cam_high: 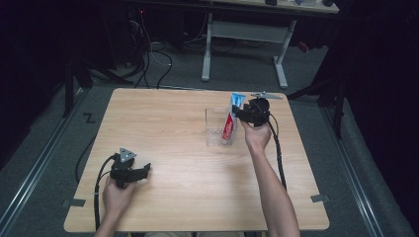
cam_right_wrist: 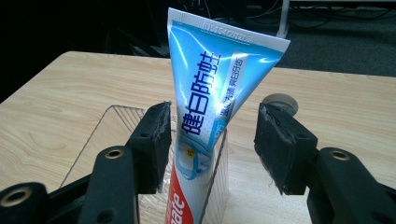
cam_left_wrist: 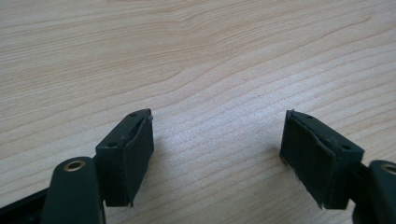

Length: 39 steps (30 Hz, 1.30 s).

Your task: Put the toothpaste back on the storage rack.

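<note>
Toothpaste tube [cam_right_wrist: 210, 126] standing upright in clear plastic box [cam_high: 215, 129] on far right part of tabletop [cam_high: 188, 163], crimped end up. Between right gripper [cam_right_wrist: 212, 144] fingers [cam_right_wrist: 154, 144], spread wide; left pad just beside tube, right pad apart from it. Left gripper [cam_left_wrist: 217, 154] resting near front left corner, fingers [cam_left_wrist: 133, 158] open over bare wood.

Toothpaste tube [cam_right_wrist: 210, 116] — its cap end cut off by the bottom edge.
</note>
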{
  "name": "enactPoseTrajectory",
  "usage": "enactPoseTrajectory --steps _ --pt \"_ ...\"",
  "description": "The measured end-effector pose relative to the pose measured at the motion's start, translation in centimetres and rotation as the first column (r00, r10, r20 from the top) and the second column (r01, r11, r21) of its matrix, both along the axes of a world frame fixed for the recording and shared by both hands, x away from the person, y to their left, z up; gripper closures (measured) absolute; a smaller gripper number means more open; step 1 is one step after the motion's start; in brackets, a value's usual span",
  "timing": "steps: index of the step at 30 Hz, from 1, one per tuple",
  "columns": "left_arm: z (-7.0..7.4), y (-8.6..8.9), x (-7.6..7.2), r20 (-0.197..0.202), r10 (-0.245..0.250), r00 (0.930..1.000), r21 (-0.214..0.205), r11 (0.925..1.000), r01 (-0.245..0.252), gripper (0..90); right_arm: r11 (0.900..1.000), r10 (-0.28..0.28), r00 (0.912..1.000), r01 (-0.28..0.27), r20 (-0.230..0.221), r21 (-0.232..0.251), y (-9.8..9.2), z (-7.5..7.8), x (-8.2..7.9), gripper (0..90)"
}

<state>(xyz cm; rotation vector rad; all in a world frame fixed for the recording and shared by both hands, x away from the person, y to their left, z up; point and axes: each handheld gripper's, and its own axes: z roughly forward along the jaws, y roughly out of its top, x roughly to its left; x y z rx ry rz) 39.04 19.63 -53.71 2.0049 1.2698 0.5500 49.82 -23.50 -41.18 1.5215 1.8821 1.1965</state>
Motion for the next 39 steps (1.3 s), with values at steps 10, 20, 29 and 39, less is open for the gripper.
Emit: enactPoseTrajectory --steps 10,20,29,39 --pt "0.0 0.0 0.0 0.0 0.0 1.0 0.0 1.0 0.0 25.8 0.9999 0.011 0.9997 -0.01 0.022 -0.013 -0.1 0.8 -0.9 46.5" --pt "0.0 0.0 0.0 0.0 0.0 1.0 0.0 1.0 0.0 25.9 0.9994 0.021 0.9991 -0.02 0.036 -0.029 -0.3 1.4 -1.7 48.0" --pt "0.0 0.0 0.0 0.0 0.0 1.0 0.0 1.0 0.0 25.8 0.9978 0.035 0.9978 -0.032 0.056 -0.058 -0.4 2.1 -2.4 50.0" --pt "0.0 0.0 0.0 0.0 0.0 1.0 0.0 1.0 0.0 25.8 0.9965 0.044 0.9979 -0.04 0.047 -0.073 -0.7 2.4 -3.1 51.4"
